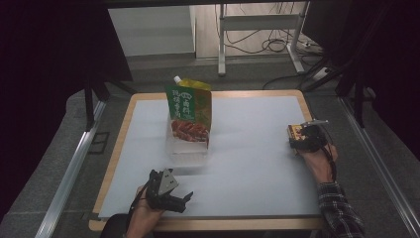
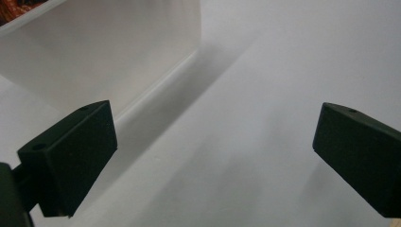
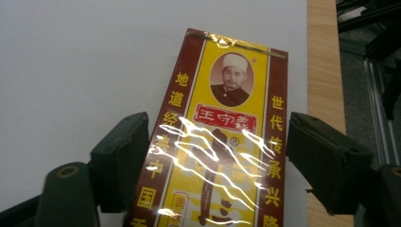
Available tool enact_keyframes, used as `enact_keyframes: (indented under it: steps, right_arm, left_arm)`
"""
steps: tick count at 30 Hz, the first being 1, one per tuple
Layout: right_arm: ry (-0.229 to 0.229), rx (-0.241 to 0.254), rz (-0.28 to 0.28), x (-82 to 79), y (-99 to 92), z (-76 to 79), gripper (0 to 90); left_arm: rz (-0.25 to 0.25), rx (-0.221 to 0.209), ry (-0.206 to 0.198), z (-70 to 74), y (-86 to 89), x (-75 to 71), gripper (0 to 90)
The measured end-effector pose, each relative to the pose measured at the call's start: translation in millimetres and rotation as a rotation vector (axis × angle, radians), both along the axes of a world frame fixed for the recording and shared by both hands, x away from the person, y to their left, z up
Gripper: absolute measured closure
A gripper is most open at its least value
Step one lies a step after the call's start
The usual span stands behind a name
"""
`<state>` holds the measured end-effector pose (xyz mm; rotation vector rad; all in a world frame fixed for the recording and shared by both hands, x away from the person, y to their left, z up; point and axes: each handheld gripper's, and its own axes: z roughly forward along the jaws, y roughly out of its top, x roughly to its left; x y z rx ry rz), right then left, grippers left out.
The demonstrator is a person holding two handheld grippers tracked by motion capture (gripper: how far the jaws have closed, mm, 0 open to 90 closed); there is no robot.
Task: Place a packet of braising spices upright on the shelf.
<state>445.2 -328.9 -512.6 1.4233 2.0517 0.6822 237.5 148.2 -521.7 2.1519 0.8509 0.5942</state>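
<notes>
A yellow and maroon carton [image 3: 222, 142] with a glossy wrapper lies flat on the white sheet near the table's right edge. My right gripper [image 3: 217, 163] straddles it; the left pad sits at the carton's edge and the right pad stands a small gap off. In the high view that gripper [image 1: 298, 137] hangs over the carton [image 1: 294, 131]. My left gripper [image 1: 188, 199] rests open near the front left, nothing between its pads [image 2: 75, 156]. A green and yellow spouted pouch [image 1: 190, 106] stands in a clear box [image 1: 187, 148] at mid-table.
A white sheet [image 1: 247, 163] covers the wooden table; its bare wood rim [image 3: 324, 71] runs just beside the carton. The clear box wall [image 2: 94, 52] is close ahead of the left gripper. Metal frame legs and cables [image 1: 262, 39] lie beyond the far edge.
</notes>
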Motion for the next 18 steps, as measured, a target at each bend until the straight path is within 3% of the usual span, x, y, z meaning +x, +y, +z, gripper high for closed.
enact_keyframes:
  steps: [3, 9, 18]
  right_arm:
    - [0.005, -0.014, -0.013, -1.4, 2.4, 1.6, 29.5]
    - [0.022, 0.022, -0.029, -3.0, 0.4, 4.5, 31.6]
    - [-0.006, 0.080, 0.031, -16.3, -2.8, 19.3, 32.0]
  left_arm:
    - [0.002, -0.002, -0.001, -0.5, -0.9, -0.2, 0.2]
    - [0.002, 0.003, -0.002, 0.0, 0.2, 0.0, 0.3]
    - [0.005, 0.001, -0.007, 0.4, 0.1, -0.6, 0.4]
